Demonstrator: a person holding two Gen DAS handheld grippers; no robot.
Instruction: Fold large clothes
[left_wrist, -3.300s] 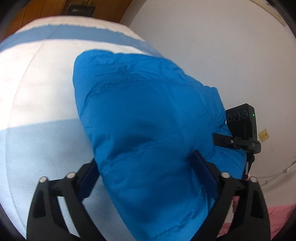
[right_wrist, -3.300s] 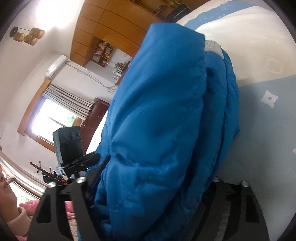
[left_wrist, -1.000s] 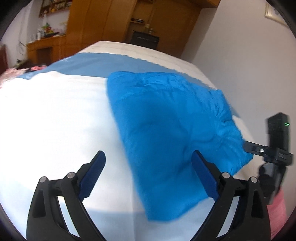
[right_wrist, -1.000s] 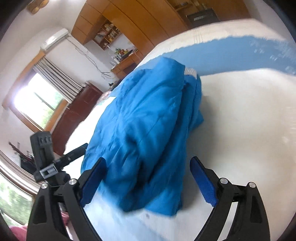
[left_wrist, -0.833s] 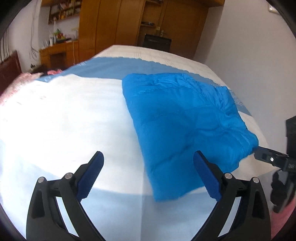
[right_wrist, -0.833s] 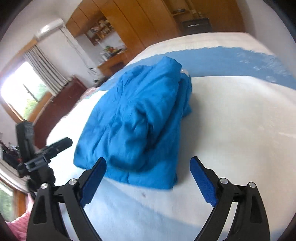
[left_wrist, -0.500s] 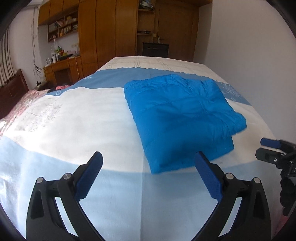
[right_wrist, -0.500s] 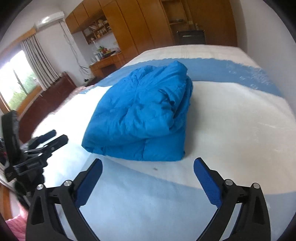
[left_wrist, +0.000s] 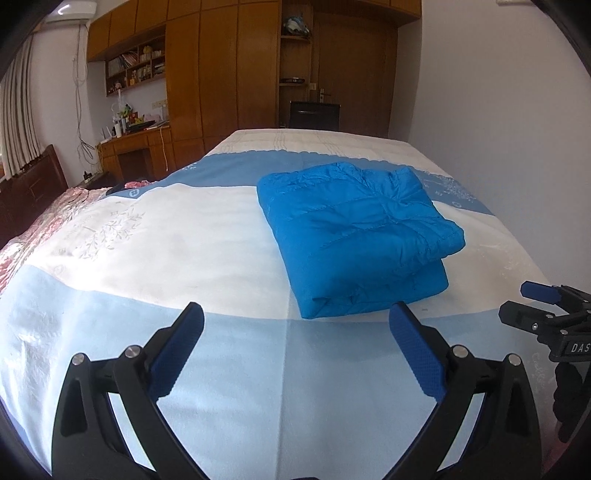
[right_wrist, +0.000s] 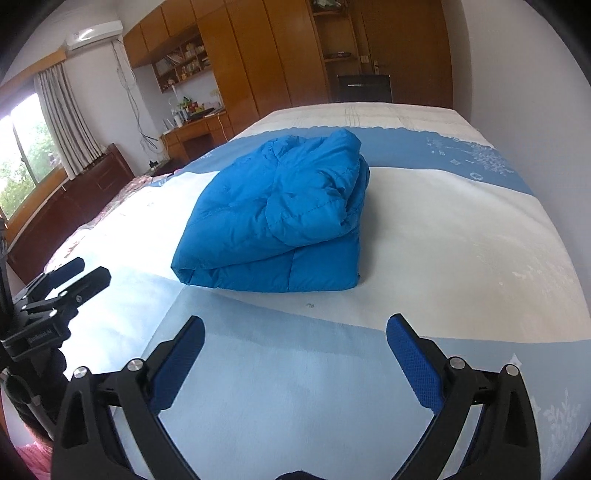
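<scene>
Bed (left_wrist: 155, 236) covered with white and blue banded bedspread (left_wrist: 221, 369). One folded blue padded jacket (left_wrist: 354, 236) lies flat on it, across the white band, toward the wall-side edge.

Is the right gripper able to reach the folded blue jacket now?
Probably yes: the right gripper is open, and only bare bedspread lies between it and the blue jacket.

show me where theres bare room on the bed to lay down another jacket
The white band of the bed left of the folded blue jacket is bare, as is the pale blue strip in front of it. Right of the jacket, a narrower white patch runs to the wall-side edge.
</scene>
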